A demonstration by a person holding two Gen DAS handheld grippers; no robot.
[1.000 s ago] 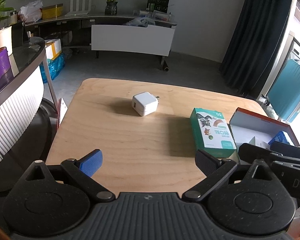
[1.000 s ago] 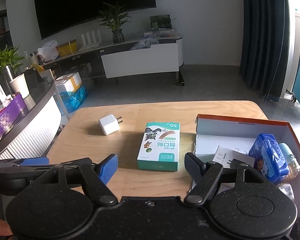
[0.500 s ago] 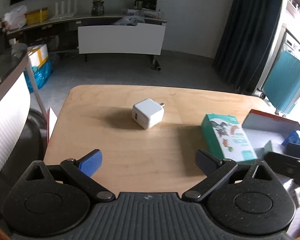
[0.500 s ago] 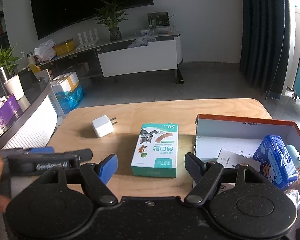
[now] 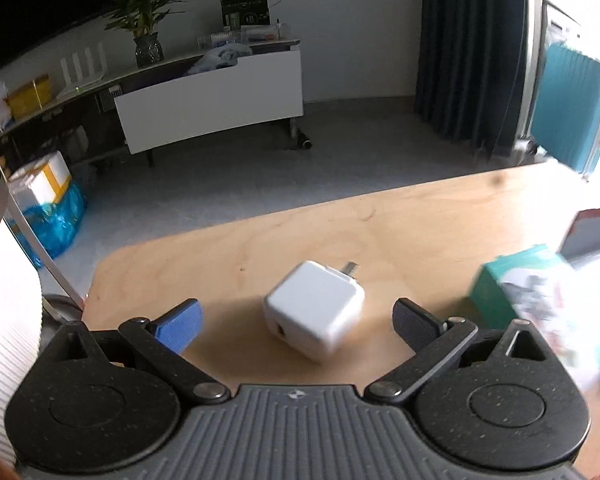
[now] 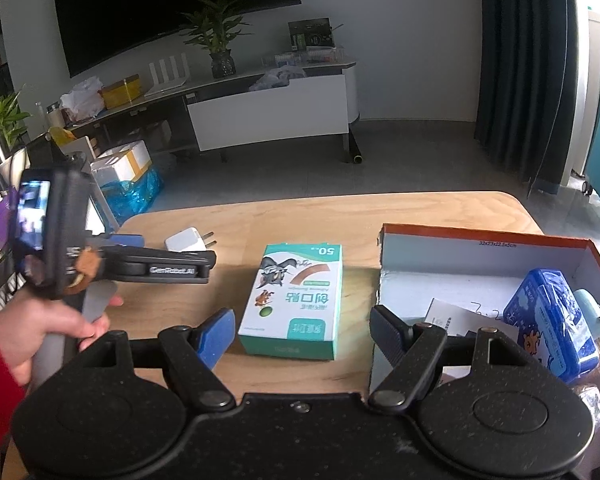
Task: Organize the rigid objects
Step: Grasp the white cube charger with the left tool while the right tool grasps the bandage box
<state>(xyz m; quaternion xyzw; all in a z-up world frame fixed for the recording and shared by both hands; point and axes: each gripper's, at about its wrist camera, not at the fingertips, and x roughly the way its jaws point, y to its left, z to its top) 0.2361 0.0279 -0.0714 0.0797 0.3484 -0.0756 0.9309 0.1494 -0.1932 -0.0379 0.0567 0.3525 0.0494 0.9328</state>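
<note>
**Both hand-held grippers open; white charger lies between the left one's fingers**

The left hand-held gripper (image 5: 296, 322) hangs low over the desk (image 5: 400, 232), a pale plywood top with a rounded corner and visible grain. Its jaws stand wide apart, one pad blue, the other black and ribbed. The white charger (image 5: 314, 310), a glossy rounded plastic cube with metal prongs pointing away from the camera, lies on the desk between the two fingers and touches neither.

From the right wrist view the same charger (image 6: 186, 241) shows partly behind the left hand-held gripper's black fingers. A hand (image 6: 50, 330) in a red sleeve holds that tool by its grey handle.

The right hand-held gripper (image 6: 302, 334) is likewise open and holds nothing. Just ahead of it the plaster box (image 6: 296, 300), a flat rectangular teal-and-white carton printed with a cartoon and "50", lies face up on the desk. In the left wrist view this carton (image 5: 540, 300) is blurred at the right edge.

Just right of the carton sits the cardboard box (image 6: 480, 236), open-topped, with an orange-red outside and white inside. It contains a blue tin (image 6: 550, 320) with a printed lid, standing on its edge and tilted, and a white paper sheet (image 6: 456, 316).
</note>
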